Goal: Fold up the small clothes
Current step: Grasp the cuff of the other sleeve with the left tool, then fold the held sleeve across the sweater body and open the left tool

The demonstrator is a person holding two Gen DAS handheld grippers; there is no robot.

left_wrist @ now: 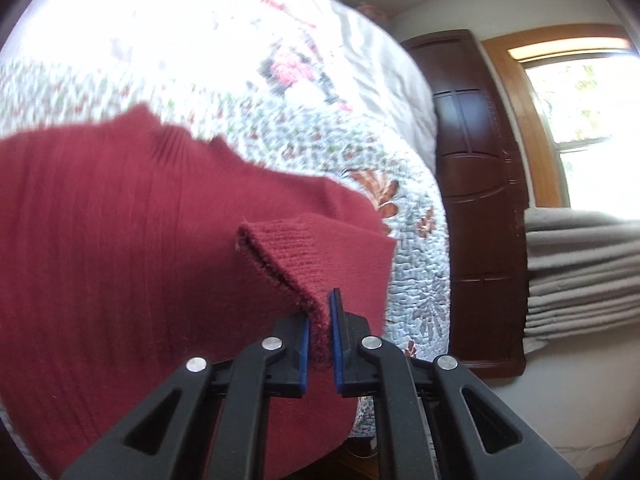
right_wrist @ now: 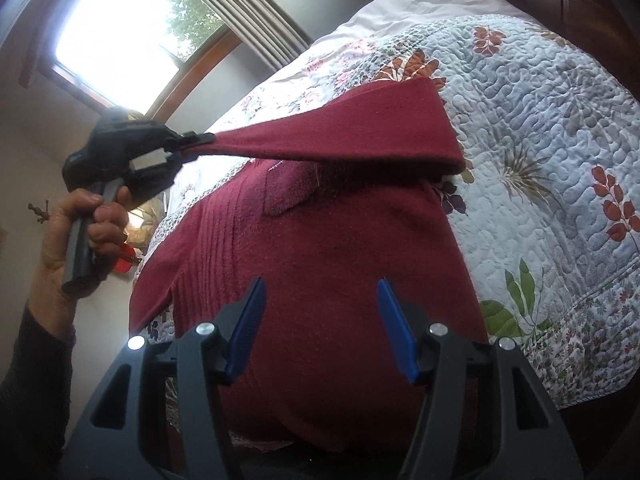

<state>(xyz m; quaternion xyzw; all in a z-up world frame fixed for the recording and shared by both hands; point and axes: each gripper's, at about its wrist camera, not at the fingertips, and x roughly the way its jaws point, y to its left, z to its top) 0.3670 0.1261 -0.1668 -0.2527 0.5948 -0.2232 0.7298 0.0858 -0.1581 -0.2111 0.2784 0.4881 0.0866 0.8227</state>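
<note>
The dark red knitted sweater (right_wrist: 320, 280) lies spread on a quilted white bedspread with a leaf and flower print (right_wrist: 540, 128), its body flat and running toward the near edge of the bed. One long sleeve (right_wrist: 360, 128) is lifted off the cloth and stretched taut across the top of the body, from its fold at the far side of the garment to the ribbed cuff (left_wrist: 288, 256). The left gripper (left_wrist: 319, 328), black with blue pads, has its jaws pressed together on the edge of that cuff, the knit squeezed between the pads; in the right wrist view the same tool (right_wrist: 188, 146) shows at the sleeve's end, with a hand (right_wrist: 80, 232) in a dark sleeve wrapped round its handle. The right gripper (right_wrist: 320, 320) hangs above the lower body of the sweater with its jaws wide apart and nothing between them. Past the bed stand a dark brown panelled wooden cabinet (left_wrist: 476, 200), a stack of folded grey cloth (left_wrist: 580, 268) and a bright window with a wooden frame (right_wrist: 120, 28).
</note>
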